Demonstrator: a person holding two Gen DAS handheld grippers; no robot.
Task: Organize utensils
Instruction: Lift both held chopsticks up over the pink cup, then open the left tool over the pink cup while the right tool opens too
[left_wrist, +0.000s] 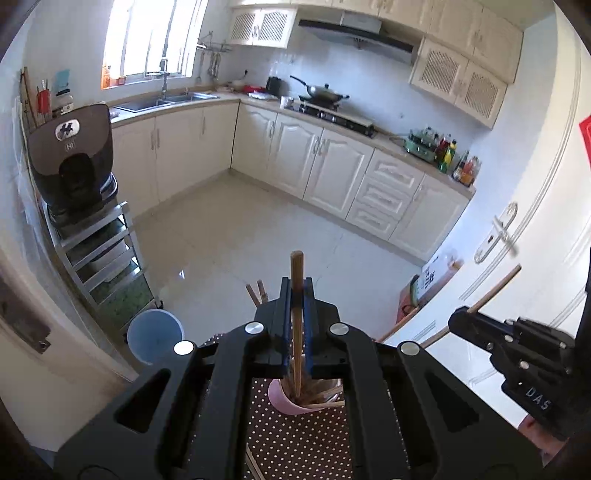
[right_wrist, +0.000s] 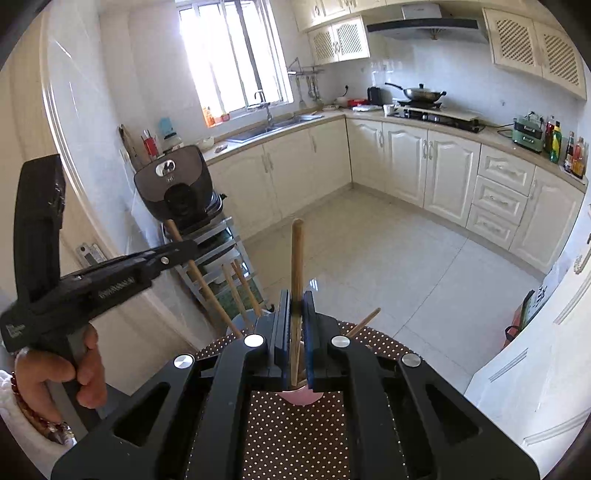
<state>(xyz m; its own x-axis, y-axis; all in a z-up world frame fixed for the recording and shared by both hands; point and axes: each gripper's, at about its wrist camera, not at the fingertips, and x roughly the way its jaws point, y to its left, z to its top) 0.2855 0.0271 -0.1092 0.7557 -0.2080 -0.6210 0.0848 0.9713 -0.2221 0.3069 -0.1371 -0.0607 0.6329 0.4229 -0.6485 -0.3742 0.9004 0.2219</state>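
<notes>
Gripper-pinched (left_wrist: 297, 291) slim tan wooden chopstick (left_wrist: 296, 266)

wooden chopstick (left_wrist: 296, 295) matt; floor tiles (left_wrist: 236, 236) glossy; polka-dot tablecloth (left_wrist: 295, 435) fabric.

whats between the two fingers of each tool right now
One wooden chopstick each. The left tool pinches a chopstick in the left wrist view; the right tool pinches another chopstick in the right wrist view, above the pink cup.

The surface (left_wrist: 295, 435) wore a brown cloth with white polka dots. A pink cup (left_wrist: 282, 400) stood on it toward 12 o'clock, holding wooden chopsticks (left_wrist: 321, 397). Another wooden stick (left_wrist: 255, 467) lay at 7 o'clock.
</notes>
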